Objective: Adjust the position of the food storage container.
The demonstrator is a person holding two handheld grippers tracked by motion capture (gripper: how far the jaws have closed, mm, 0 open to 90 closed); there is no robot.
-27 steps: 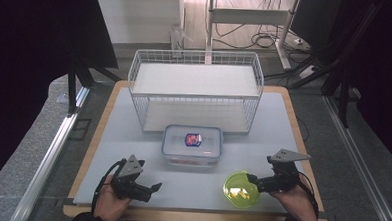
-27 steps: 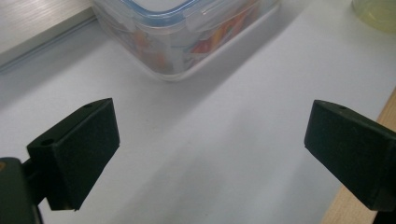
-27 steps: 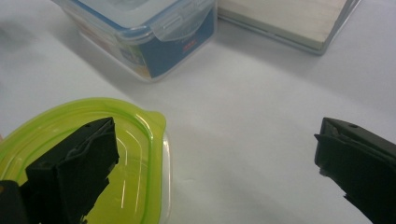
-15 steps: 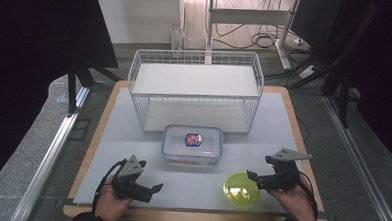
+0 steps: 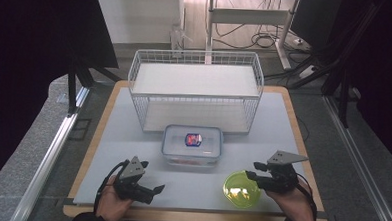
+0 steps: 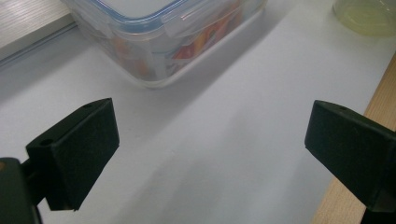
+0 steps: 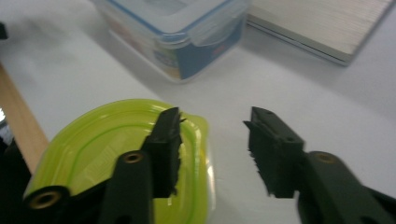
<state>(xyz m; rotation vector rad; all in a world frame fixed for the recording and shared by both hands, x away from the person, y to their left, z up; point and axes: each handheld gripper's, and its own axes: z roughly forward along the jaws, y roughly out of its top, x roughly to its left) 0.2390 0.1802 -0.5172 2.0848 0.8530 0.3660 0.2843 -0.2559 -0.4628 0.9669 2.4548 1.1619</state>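
A clear lidded box [image 5: 192, 145] with a blue-edged lid and colourful contents sits mid-table in front of a white wire basket [image 5: 194, 110]. A round yellow-green container [image 5: 240, 188] lies near the front right. My right gripper [image 5: 252, 171] hovers at its right edge, open; in the right gripper view its jaws [image 7: 214, 126] stand apart with nothing between them, the left jaw over the green container's [image 7: 102, 140] rim. My left gripper [image 5: 153, 192] is at the front left, jaws wide open over bare mat [image 6: 210, 135], pointing toward the clear box [image 6: 154, 42].
A white mat [image 5: 132, 138] covers the table, with a wooden border [image 6: 378, 98] along its edges. The wire basket has an upper shelf and an open lower level. Dark stands and cables lie beyond the table.
The right gripper has edged slightly left toward the green container. The left gripper has hardly moved.
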